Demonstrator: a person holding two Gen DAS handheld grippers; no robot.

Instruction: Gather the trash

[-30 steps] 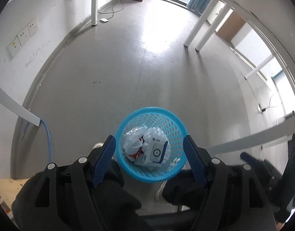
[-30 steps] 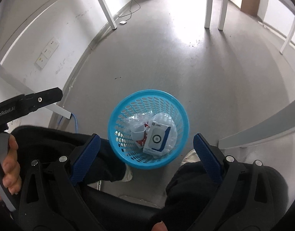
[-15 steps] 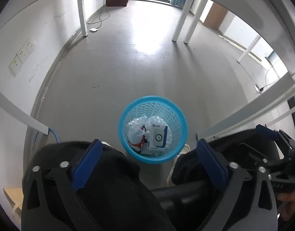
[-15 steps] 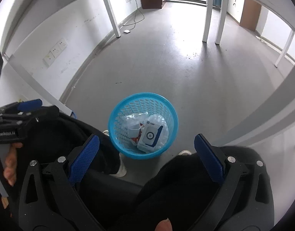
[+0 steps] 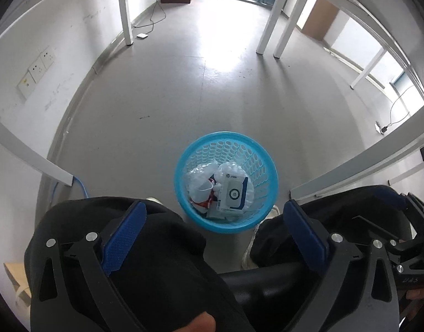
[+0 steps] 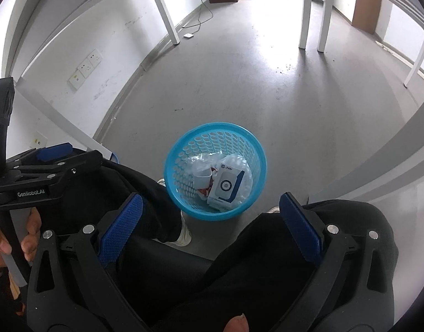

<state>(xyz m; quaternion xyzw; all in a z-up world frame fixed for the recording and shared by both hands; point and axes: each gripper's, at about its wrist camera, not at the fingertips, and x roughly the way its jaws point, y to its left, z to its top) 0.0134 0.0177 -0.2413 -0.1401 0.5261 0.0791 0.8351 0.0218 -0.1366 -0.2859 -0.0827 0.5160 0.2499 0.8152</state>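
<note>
A blue perforated plastic bin (image 5: 184,163) stands on the grey floor, also in the right wrist view (image 6: 178,149). It holds crumpled clear plastic, a white cup and a white-and-blue box (image 5: 232,192), the box also in the right wrist view (image 6: 225,186). My left gripper (image 5: 214,227) is open and empty, high above the bin. My right gripper (image 6: 210,221) is open and empty, also high above it. The left gripper shows at the left of the right wrist view (image 6: 46,166).
The person's black-trousered legs (image 5: 156,262) and white shoes flank the bin. White table legs (image 5: 270,25) stand farther back. A wall with sockets (image 5: 36,69) runs on the left, with a blue cable (image 5: 82,188) at its foot.
Both grippers have risen and pulled back from the bin, which looks smaller now. The left gripper's jaws have opened wider. The bin's contents have not moved.
</note>
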